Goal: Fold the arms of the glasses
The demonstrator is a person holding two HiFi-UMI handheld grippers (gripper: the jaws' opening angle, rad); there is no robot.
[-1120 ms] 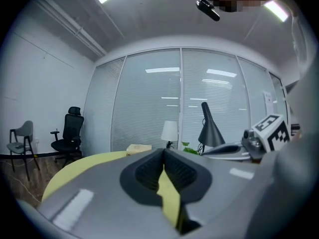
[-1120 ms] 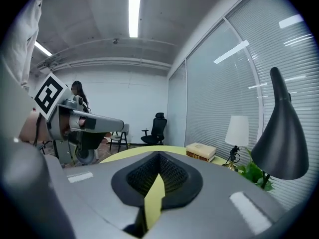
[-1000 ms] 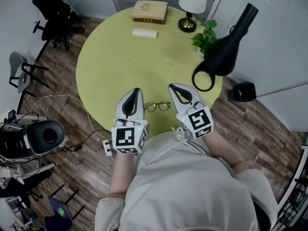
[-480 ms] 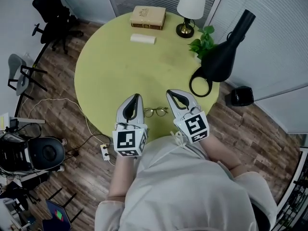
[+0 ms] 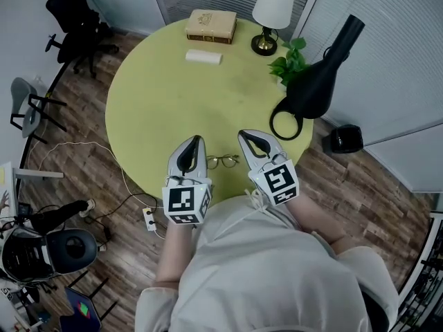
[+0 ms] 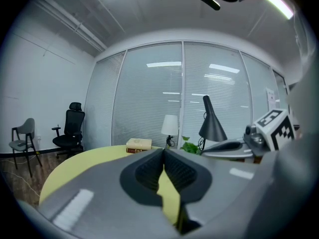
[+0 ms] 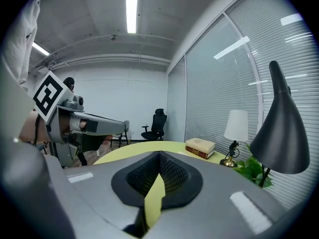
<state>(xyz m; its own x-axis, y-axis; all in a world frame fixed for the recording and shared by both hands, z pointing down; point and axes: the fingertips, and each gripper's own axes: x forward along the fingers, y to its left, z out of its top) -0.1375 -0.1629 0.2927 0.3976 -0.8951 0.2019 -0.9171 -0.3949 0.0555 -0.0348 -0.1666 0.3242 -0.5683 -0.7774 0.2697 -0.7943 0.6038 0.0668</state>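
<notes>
A pair of thin gold-rimmed round glasses lies on the yellow-green round table near its front edge. How its arms stand is too small to tell. My left gripper rests just left of the glasses, shut and empty. My right gripper rests just right of them, also shut with nothing held. In the left gripper view the jaws meet at their tips, and the right gripper shows beside them. The right gripper view shows closed jaws. The glasses are hidden in both gripper views.
At the table's far side are a book, a white case, a table lamp, a small plant and a big black lamp. Chairs stand on the wooden floor to the left.
Both grippers and the glasses have kept their places. On the floor at the lower left a round black seat has slid toward the bottom edge and a person's leg has come into view.
</notes>
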